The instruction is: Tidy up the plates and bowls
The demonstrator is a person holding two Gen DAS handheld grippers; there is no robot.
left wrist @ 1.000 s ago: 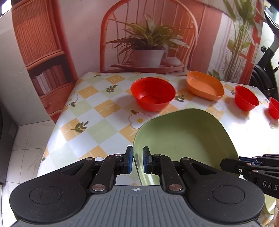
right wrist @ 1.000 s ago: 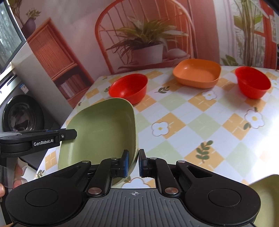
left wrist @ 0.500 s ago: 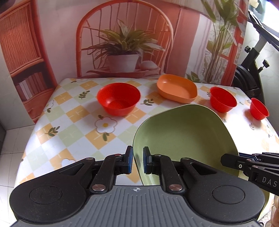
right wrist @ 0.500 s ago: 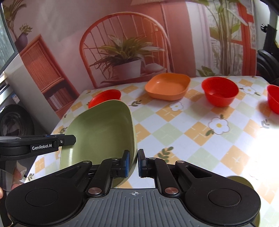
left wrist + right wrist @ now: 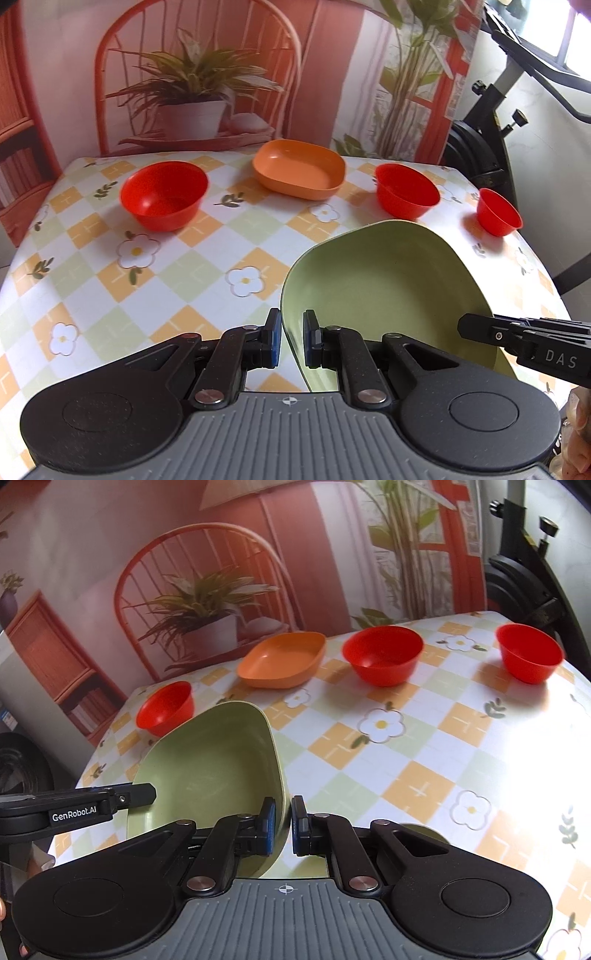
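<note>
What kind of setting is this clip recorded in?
Probably a room in a home set up for recording: a table with a floral checked tablecloth, a printed backdrop of a chair and potted plant behind it, and an exercise bike beside it.

Green plate (image 5: 384, 291) tilted, held aloft (both tongs); orange plate (image 5: 300, 168), red bowls (image 5: 164, 195) on table.

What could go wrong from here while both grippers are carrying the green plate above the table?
1. The green plate is pinched only at opposite rims by the left gripper and the right gripper; if the two move unevenly, a thin rim may slip free.
2. The plate is tilted above the table, so a slip would probably drop it.
3. The orange plate and the red bowls, such as the middle one, sit ahead and could be knocked.
</note>
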